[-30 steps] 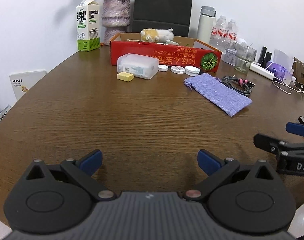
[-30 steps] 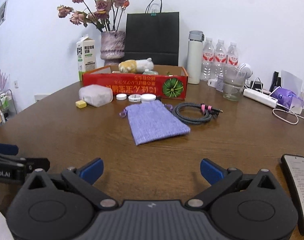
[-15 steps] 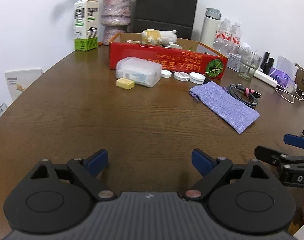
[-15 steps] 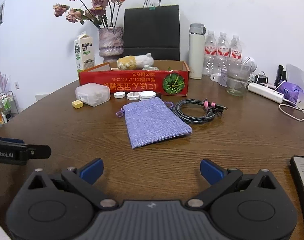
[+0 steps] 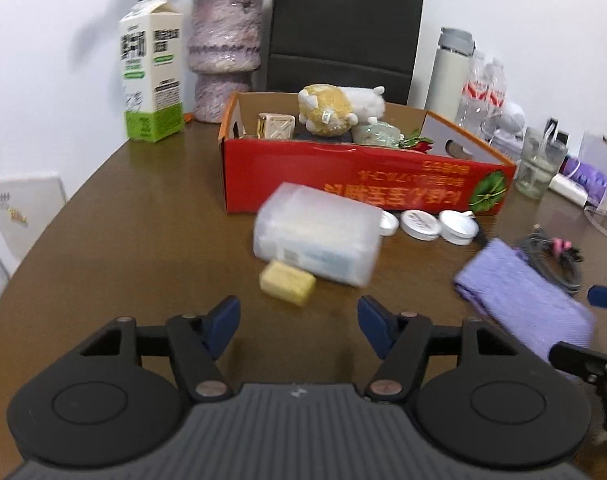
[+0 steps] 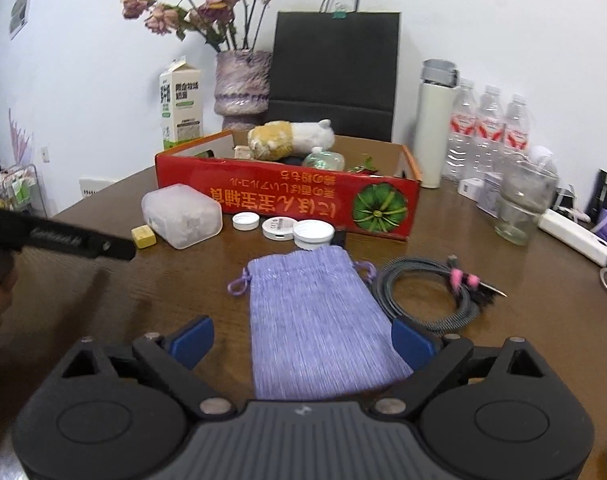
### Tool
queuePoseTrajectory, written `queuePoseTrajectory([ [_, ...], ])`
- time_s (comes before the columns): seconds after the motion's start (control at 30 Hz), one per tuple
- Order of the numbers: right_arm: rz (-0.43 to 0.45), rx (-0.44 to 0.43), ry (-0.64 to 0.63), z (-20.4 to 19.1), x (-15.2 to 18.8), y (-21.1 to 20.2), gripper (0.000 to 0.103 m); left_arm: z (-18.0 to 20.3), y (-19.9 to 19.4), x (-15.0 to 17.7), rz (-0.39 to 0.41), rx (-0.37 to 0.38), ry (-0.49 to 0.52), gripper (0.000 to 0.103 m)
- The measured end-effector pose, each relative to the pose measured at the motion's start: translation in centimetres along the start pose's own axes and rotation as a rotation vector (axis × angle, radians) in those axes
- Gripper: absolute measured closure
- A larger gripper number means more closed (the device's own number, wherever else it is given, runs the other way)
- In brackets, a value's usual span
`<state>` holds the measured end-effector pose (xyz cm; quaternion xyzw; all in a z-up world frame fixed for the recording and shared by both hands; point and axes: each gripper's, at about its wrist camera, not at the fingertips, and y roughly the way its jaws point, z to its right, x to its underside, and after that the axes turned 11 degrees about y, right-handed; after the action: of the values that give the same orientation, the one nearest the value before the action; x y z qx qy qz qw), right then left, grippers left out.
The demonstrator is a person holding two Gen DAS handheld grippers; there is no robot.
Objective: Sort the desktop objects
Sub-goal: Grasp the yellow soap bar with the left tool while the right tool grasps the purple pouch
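Note:
My left gripper [image 5: 299,326] hovers just short of a small yellow block [image 5: 287,283], its jaws closing with nothing between them. Behind the block lies a clear plastic box [image 5: 317,232], and behind that stands a red cardboard box [image 5: 363,184] holding a plush toy [image 5: 337,109]. My right gripper [image 6: 303,340] hangs over the near end of a purple drawstring pouch [image 6: 315,312]; its jaws are closing, the pouch lies between them and the pads do not touch it. Three white round lids [image 6: 277,227] sit before the red box.
A coiled black cable [image 6: 423,292] lies right of the pouch. At the back stand a milk carton [image 5: 151,68], a vase [image 5: 223,56], a black paper bag [image 6: 335,72], a flask [image 6: 435,120], water bottles [image 6: 487,128] and a glass [image 6: 521,204]. A power strip [image 6: 575,236] lies at the right.
Both grippers have moved forward across the table toward the objects. The left jaws have narrowed clearly, the right ones slightly. The pouch now lies under the right gripper.

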<state>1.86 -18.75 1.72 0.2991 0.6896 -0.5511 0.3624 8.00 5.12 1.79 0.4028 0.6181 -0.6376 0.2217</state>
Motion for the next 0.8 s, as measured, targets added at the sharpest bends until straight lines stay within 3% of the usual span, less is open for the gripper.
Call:
queuePoseTrajectory([
  [0.2,-0.053,-0.025,0.019,0.1,-1.0,2.8,0.022,-2.0,2.9,-0.9,-0.016,0.043,0.04,0.036],
  [0.27,-0.075,-0.026,0.035,0.3,-1.3,3.7,0.031,-2.3,3.3,-1.2,-0.013,0.059,0.033,0.042],
  [0.33,-0.082,-0.009,0.04,0.5,-1.4,4.4,0.038,-2.5,3.4,-1.1,-0.003,0.072,0.029,0.06],
  [0.4,-0.075,-0.005,0.051,0.6,-1.6,4.8,0.045,-2.3,3.3,-1.1,0.0,0.084,0.034,0.07],
  [0.47,-0.068,0.008,0.058,0.6,-1.8,5.0,0.065,-2.2,3.0,-0.9,0.002,0.086,0.029,0.07],
  [0.57,-0.064,0.019,0.057,0.6,-1.8,4.9,0.087,-1.6,2.3,-0.3,0.007,0.079,0.024,0.07],
  [0.8,-0.077,-0.006,0.036,-0.7,-0.7,3.1,0.094,1.2,-1.3,1.6,-0.021,0.062,-0.003,0.071],
])
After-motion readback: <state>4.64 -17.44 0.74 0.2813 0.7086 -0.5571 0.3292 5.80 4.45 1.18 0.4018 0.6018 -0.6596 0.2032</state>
